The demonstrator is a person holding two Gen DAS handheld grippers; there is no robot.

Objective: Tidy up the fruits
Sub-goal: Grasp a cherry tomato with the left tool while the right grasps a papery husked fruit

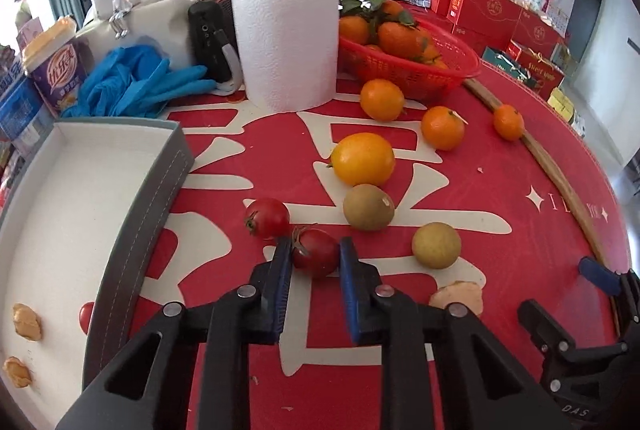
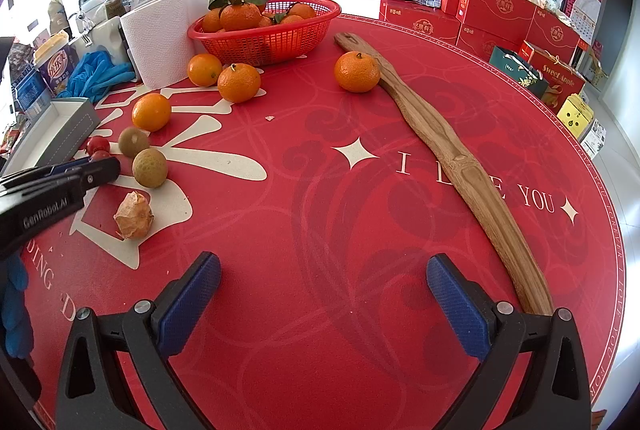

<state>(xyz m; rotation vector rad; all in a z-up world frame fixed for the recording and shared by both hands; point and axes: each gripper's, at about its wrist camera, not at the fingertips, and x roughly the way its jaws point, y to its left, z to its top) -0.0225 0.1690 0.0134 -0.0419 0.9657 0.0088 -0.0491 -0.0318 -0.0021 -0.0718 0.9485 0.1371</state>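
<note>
My left gripper (image 1: 316,256) has its blue pads on both sides of a small red tomato (image 1: 316,250) on the red tablecloth; the pads touch or nearly touch it. A second tomato (image 1: 267,217) lies just beyond. Two brownish-green fruits (image 1: 368,207) (image 1: 436,244), a yellow-orange citrus (image 1: 363,159) and three loose mandarins (image 1: 382,99) (image 1: 442,128) (image 1: 508,122) lie further on. A red basket (image 1: 412,66) holds mandarins with leaves. My right gripper (image 2: 322,290) is open and empty over bare cloth. The left gripper (image 2: 86,170) shows at the left of the right wrist view.
A grey box with a white inside (image 1: 80,198) stands at the left, with fruit scraps in it. A toilet roll (image 1: 286,44), blue gloves (image 1: 136,80) and a cup (image 1: 56,70) stand behind. A long wooden stick (image 2: 452,158) lies at the right. A dried husk (image 2: 134,216) lies near.
</note>
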